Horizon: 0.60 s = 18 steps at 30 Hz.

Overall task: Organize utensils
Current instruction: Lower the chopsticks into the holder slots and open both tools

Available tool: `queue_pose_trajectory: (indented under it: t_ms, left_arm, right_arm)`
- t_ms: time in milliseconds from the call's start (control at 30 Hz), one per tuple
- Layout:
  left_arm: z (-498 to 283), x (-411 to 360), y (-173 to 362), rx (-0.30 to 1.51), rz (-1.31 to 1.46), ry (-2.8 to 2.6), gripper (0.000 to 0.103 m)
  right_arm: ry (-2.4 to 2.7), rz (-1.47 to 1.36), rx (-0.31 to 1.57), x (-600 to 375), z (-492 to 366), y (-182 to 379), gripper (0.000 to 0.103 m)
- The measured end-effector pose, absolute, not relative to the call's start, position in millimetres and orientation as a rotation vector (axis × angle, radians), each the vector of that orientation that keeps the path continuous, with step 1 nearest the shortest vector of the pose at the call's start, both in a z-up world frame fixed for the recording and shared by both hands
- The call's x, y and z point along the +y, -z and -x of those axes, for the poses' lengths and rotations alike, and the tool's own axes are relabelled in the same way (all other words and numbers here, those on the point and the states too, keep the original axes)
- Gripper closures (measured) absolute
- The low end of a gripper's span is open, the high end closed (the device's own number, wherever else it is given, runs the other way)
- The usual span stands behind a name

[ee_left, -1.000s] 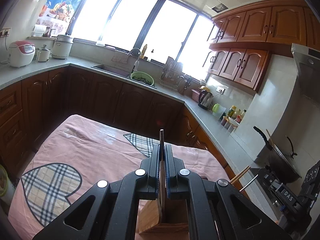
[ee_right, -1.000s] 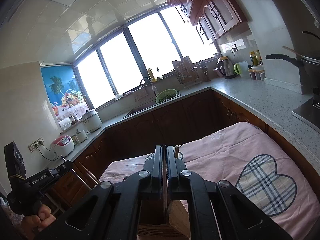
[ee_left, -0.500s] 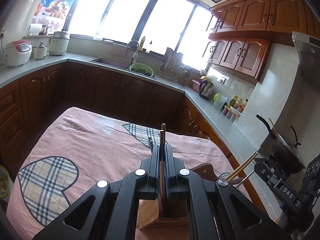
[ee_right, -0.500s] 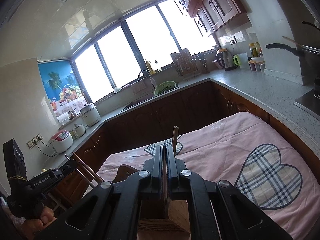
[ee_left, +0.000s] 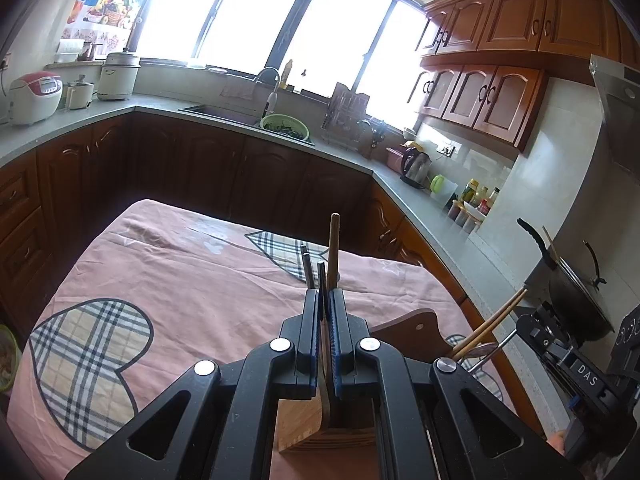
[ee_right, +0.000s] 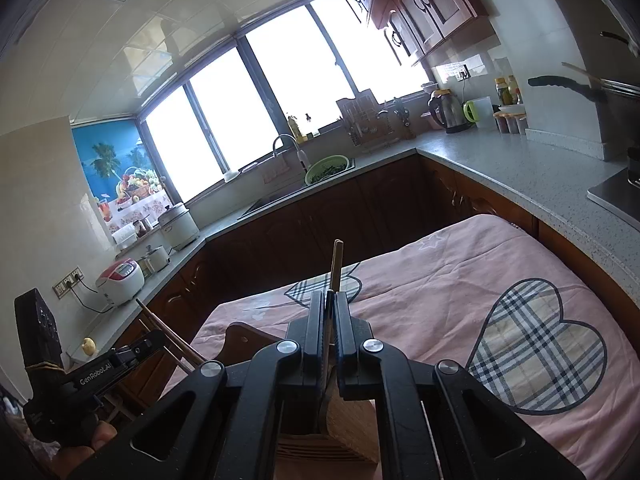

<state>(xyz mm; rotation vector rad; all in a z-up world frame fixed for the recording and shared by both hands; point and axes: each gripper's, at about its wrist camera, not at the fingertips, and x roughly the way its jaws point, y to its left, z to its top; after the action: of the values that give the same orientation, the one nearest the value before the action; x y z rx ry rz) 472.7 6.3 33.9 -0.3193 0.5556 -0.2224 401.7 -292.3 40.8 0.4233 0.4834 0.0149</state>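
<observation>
- L gripper [ee_left: 325, 296]: jaws clamped on chopsticks [ee_left: 333, 248], which stick out past the tips.
- R gripper [ee_right: 329, 300]: likewise shut, gripping the other chopsticks [ee_right: 336, 264].
- Bamboo holder [ee_left: 304, 428]: stands on the table [ee_left: 180, 280] at its near edge, just below both grippers, with a cutting board [ee_left: 408, 324] beside it.
- Step in hand, prob.: carrying both loads to the holder; nothing released yet.
- Next move: tip the sticks upright, align over a free slot, lower — then open. Which slot is free cannot be told.
</observation>
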Motion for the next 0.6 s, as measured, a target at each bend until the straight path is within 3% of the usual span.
queue_pose_trajectory:
  t_ms: [600]
  left_arm:
    - [-472.0, 10.4, -35.6, 0.575, 0.341, 0.219, 0.099]
  right_arm:
    - [-0.018, -0.418, 0.495, -292.8, -401.7, -40.0, 0.092]
